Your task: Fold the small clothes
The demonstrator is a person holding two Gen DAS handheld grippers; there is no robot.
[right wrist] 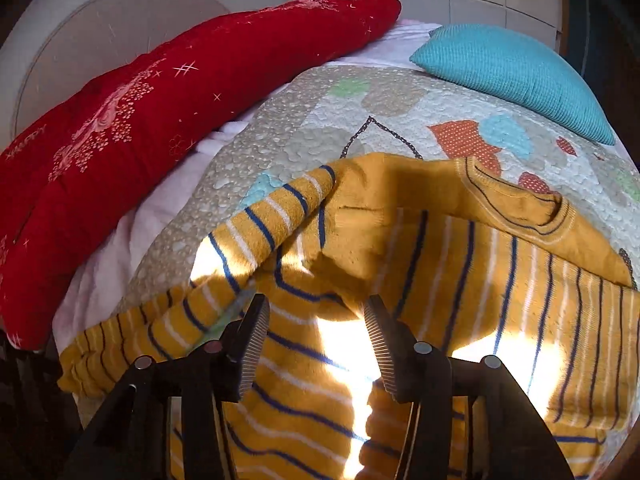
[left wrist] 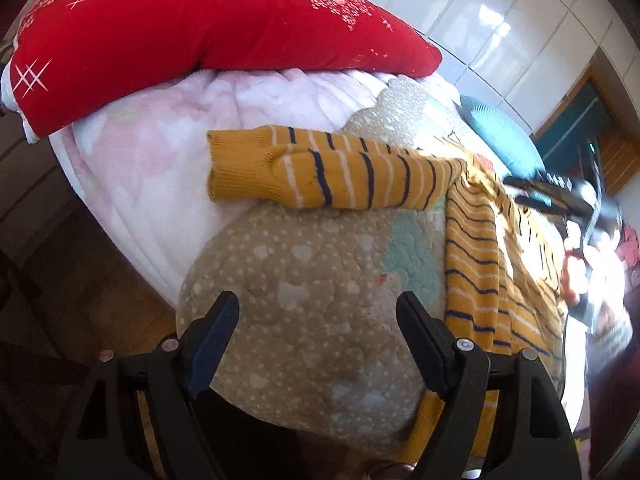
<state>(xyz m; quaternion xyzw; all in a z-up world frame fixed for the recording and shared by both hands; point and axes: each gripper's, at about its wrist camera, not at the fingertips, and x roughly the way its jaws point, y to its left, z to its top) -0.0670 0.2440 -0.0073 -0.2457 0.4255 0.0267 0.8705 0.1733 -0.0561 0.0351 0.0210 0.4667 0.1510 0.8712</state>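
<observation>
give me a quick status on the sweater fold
Left hand-held gripper and right hand-held gripper open, empty. Striped sweater flat on quilt, sleeve out. Nothing blocking.

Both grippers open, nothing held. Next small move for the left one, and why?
Probably advance the left gripper, jaws open and empty, to the cuff of the mustard striped knit sweater, whose sleeve lies stretched sideways across the quilted patchwork bedspread, unfolded. The right gripper hovers open over the body.
</observation>
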